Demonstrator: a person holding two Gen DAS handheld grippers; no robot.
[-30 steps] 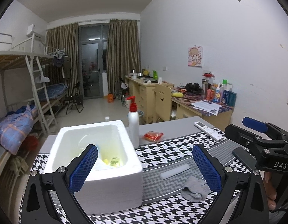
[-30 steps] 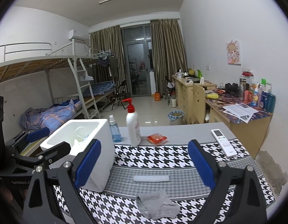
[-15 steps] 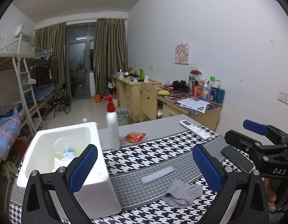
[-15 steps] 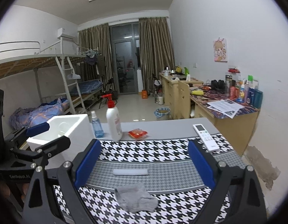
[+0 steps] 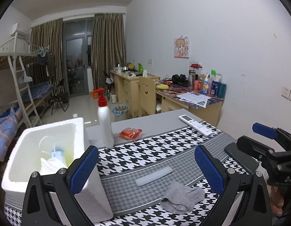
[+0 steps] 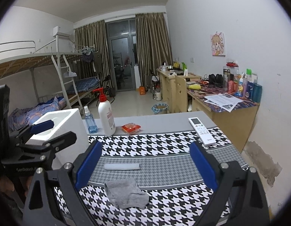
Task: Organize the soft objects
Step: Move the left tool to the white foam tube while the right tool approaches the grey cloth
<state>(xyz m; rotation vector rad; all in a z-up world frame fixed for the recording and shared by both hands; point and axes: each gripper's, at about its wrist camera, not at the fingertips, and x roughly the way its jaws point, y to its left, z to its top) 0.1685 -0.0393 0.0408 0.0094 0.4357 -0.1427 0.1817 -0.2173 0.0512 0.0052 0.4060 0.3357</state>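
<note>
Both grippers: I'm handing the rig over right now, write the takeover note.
Left gripper: open, empty, above the table between the foam box and the grey sock.
Right gripper: open, empty, with the sock below and between its fingers.
Things: sock lies crumpled on the houndstooth mat; the grey foam roll lies just beyond it. The foam box stands at the left end of the table.
Done: the box already holds a white cloth and a blue-and-white item I cannot identify.
Left: sock and roll are not yet in the box. The sock looks like the closer pick.
</note>
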